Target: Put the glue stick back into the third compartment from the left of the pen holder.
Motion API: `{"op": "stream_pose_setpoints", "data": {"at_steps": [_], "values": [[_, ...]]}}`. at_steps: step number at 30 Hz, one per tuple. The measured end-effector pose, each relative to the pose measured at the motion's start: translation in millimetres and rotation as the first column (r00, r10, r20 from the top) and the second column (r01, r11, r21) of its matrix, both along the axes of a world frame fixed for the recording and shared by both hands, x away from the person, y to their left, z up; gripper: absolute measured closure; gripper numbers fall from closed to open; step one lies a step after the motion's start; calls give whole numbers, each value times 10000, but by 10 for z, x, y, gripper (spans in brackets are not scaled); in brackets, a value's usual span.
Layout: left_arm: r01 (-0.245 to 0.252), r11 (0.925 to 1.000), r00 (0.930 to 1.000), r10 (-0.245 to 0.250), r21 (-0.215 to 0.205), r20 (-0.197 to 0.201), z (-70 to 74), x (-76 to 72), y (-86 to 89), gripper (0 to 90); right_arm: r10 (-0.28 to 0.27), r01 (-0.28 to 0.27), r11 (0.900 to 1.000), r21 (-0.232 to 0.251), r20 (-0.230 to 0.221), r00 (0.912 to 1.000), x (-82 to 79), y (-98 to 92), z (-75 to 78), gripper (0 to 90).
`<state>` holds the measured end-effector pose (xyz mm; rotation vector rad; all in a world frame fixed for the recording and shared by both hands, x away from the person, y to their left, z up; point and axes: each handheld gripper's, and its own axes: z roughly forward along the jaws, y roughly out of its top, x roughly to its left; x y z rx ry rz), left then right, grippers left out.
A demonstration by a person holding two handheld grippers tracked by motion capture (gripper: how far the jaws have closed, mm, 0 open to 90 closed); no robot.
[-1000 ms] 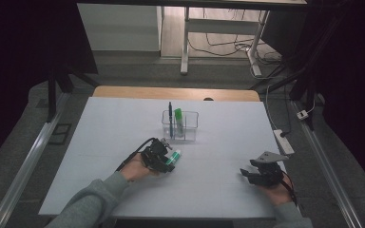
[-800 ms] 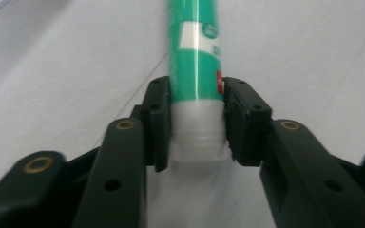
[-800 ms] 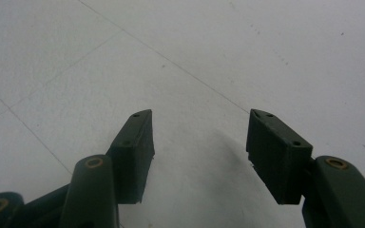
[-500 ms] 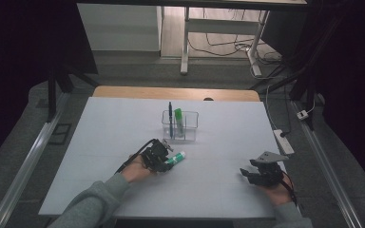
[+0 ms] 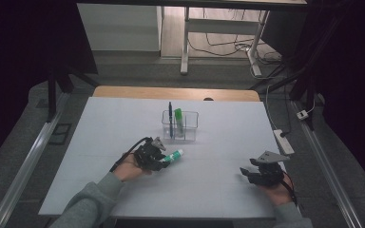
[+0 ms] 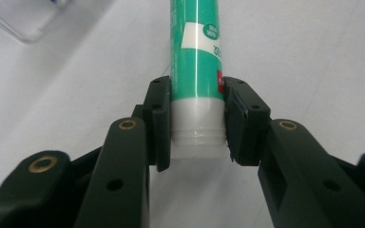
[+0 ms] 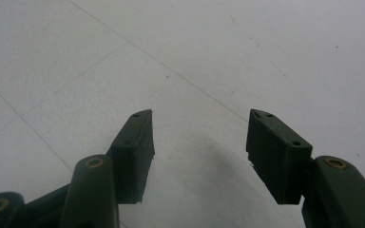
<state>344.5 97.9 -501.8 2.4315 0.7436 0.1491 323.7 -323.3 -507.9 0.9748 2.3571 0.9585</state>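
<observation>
Glue stick [image 5: 174,155], green with a white end, lies on the white table [image 5: 100,123] just at 7 o'clock of the clear holder [image 5: 179,126], which stands near the table's centre. Left gripper [image 5: 164,159]: I have just been closing its jaws, and the left gripper view shows both pads pressed on the white end of the glue stick [image 6: 197,71], so I have it clamped. Right gripper [image 5: 248,174]: I hold it idle toward 4 o'clock of the holder, well apart from everything, jaws spread with nothing between them [image 7: 199,137]. Progress, as I judge it: a blue pen [image 5: 170,118] and a green marker [image 5: 178,119] already stand upright in the holder; the grasp on the glue stick is made, while lifting it and setting it in the holder are not yet done. Comparison of views: the high view gives the layout, the holder's contents and the gap to cover; the left gripper view gives the pad contact and the printed label; the right gripper view gives bare table beneath open jaws.
</observation>
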Motion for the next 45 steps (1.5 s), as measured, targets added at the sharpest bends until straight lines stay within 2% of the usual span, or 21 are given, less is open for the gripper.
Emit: {"op": "stream_pose_setpoints", "data": {"at_steps": [7,11,20,24,33,45], "values": [[184,9995,9985,-171,-245,513,86,-60,154,646,104,-104,9999,52,41,9999,-3,19,17,422],[469,9989,9951,-466,-12,876,130,-100,184,646,146,-147,9997,190,57,9999,-13,39,32,421],[946,9948,9892,-982,377,1093,135,-143,123,646,402,-408,9983,417,150,9991,-36,117,73,422],[1139,9905,9828,-1236,768,1372,156,-163,67,646,611,-618,9968,515,163,9980,-44,169,95,422],[1669,9792,9710,-1835,1152,1531,159,-184,-76,646,1138,-1153,9916,583,284,9931,-73,353,169,421],[2147,9680,9615,-2328,1300,1460,146,-172,-239,646,2079,-2084,9772,404,168,9780,-37,692,208,430]]}}
